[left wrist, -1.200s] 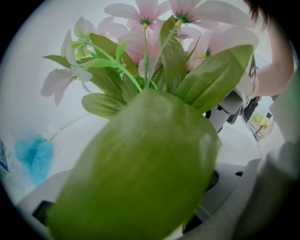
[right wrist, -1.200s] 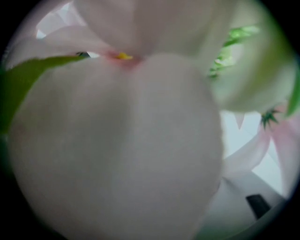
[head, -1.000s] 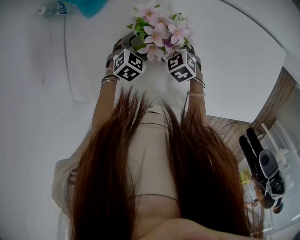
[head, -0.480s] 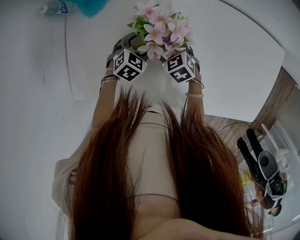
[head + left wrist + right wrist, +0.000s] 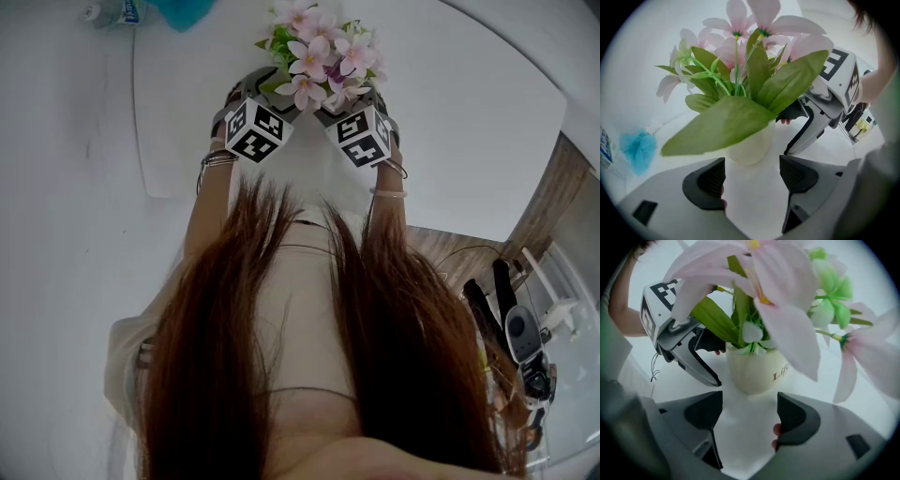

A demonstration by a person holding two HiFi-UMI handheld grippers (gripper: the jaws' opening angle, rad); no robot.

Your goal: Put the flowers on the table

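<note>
Head view: pink flowers (image 5: 319, 56) on the white table (image 5: 450, 112); left claw (image 5: 246, 94) and right claw (image 5: 372, 98) flank them.
Left gripper view: left claw (image 5: 752, 173) spread, empty; cream pot (image 5: 750, 145) just beyond it.
Right gripper view: right claw (image 5: 750, 416) spread, empty; pot (image 5: 757, 371) just beyond it.

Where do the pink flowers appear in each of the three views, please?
Head view: top centre, flowers just beyond both marker cubes.
Left gripper view: upper centre, above broad green leaves.
Right gripper view: filling the top, close up.
Shared landmark: the cream pot under them, in both gripper views.
</note>
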